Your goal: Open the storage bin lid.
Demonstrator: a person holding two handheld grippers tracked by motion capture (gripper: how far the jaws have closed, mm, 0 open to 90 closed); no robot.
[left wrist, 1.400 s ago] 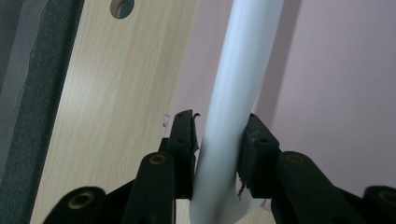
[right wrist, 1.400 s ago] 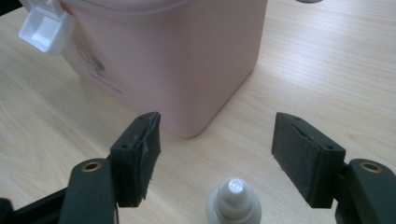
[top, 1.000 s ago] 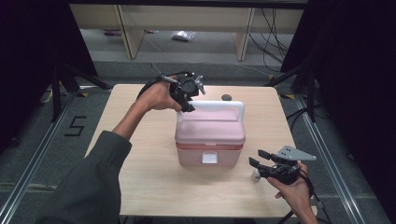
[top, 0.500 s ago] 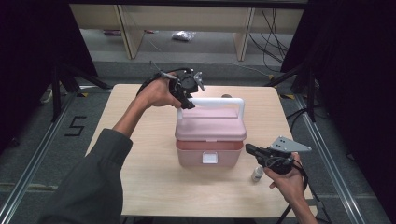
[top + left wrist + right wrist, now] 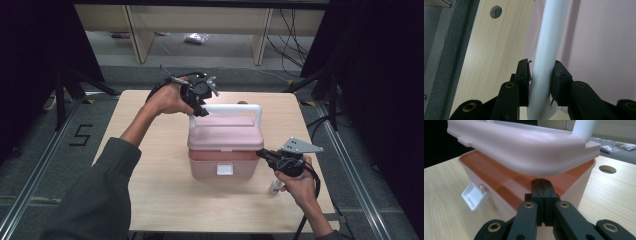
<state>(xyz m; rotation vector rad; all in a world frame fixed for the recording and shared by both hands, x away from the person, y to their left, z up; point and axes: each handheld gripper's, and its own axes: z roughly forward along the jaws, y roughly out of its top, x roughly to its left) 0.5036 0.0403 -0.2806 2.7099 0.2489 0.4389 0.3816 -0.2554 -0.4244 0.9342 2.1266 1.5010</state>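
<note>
The left gripper (image 5: 198, 103) is clamped on the white handle (image 5: 235, 107) at its far-left corner, tilting the lid (image 5: 225, 134) off the pink box (image 5: 220, 162) mid-table. The right gripper (image 5: 264, 156) (jaws pressed together) meets the box's right rim; bare table (image 5: 150, 190) lies nearer.

A small white vial (image 5: 274, 188) stands on my table (image 5: 150, 165) near its right edge. Beyond the table I see wooden shelving (image 5: 135, 30) and a plastic bag (image 5: 196, 38) on the floor.

Dim room, table lit evenly from above, soft shadows, close views slightly blurred
</note>
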